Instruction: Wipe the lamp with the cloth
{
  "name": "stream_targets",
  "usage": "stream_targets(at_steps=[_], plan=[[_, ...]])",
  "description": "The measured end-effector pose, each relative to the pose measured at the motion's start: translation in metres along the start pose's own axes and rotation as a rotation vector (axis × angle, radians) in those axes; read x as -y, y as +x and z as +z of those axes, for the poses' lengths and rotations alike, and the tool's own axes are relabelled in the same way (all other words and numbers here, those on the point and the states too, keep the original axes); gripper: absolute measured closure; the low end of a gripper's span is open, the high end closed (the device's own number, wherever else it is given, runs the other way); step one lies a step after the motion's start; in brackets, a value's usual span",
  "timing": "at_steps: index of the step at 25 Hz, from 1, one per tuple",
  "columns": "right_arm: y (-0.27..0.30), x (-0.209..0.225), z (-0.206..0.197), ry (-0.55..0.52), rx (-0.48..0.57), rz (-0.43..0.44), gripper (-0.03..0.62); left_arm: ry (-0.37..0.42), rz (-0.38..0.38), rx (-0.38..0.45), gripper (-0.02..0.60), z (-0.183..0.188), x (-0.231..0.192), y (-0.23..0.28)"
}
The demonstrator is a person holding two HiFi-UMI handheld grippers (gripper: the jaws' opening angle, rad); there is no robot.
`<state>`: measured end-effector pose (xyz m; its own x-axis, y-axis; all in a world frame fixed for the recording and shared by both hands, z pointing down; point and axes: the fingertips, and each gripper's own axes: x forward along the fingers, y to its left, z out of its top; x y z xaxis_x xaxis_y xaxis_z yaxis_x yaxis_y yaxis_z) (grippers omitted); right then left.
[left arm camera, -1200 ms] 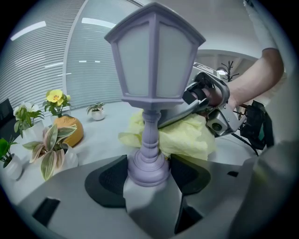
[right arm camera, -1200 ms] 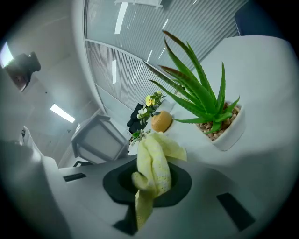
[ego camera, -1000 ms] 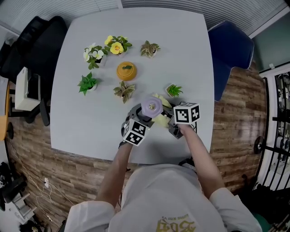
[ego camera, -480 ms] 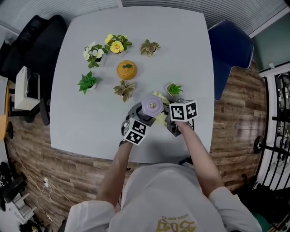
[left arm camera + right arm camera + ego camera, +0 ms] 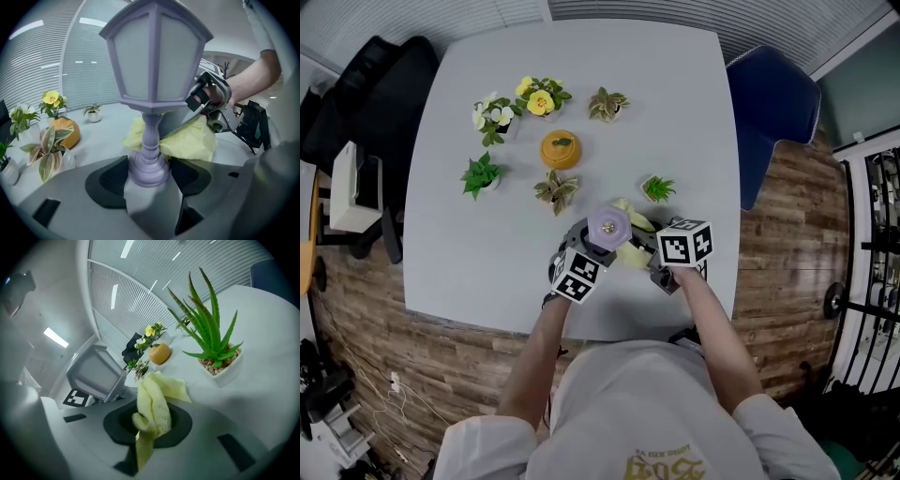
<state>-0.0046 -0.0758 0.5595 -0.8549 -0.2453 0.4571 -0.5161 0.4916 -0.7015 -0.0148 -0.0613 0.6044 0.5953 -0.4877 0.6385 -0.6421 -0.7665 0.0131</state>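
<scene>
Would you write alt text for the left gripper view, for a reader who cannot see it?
The left gripper is shut on the base of an upright lavender lantern lamp. Just behind its stem, the right gripper holds a yellow cloth; potted plants stand on the table at left.

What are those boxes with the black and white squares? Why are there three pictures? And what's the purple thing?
There is no robot here. A person holds a grabbing tool in each hand, and the checkered cubes are part of those tools. One picture comes from a camera on the person's head, looking down at the white table. The other two come from cameras riding on each tool. The left gripper has its fingers closed on the foot of a little purple lamp, holding it upright. The right gripper pinches a yellow cloth right beside the lamp's stem. On the table stand small potted plants and a round orange pot.
</scene>
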Motion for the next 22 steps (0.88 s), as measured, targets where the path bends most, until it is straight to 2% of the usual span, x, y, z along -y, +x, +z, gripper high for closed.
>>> stream_targets(at_steps=[3,5,7,10,16,22], plan=[[-0.005,-0.005,-0.003,0.013,0.007,0.031,0.562,0.051,-0.047,0.009,0.290,0.001,0.008,-0.003],[-0.011,-0.008,0.001,0.058,0.060,0.077,0.562,0.081,-0.070,0.005,0.290,-0.001,0.011,-0.003],[-0.016,-0.013,0.008,0.102,0.115,0.131,0.563,0.095,-0.085,0.001,0.290,-0.002,0.013,-0.003],[-0.016,-0.020,0.010,0.100,0.119,0.177,0.563,0.102,-0.104,0.005,0.290,-0.002,0.014,-0.004],[-0.005,-0.018,0.016,0.150,0.136,0.193,0.563,0.125,-0.126,0.013,0.290,-0.002,0.019,-0.006],[0.012,-0.011,0.010,0.095,0.045,0.118,0.563,0.134,-0.135,0.008,0.290,-0.003,0.021,-0.006]])
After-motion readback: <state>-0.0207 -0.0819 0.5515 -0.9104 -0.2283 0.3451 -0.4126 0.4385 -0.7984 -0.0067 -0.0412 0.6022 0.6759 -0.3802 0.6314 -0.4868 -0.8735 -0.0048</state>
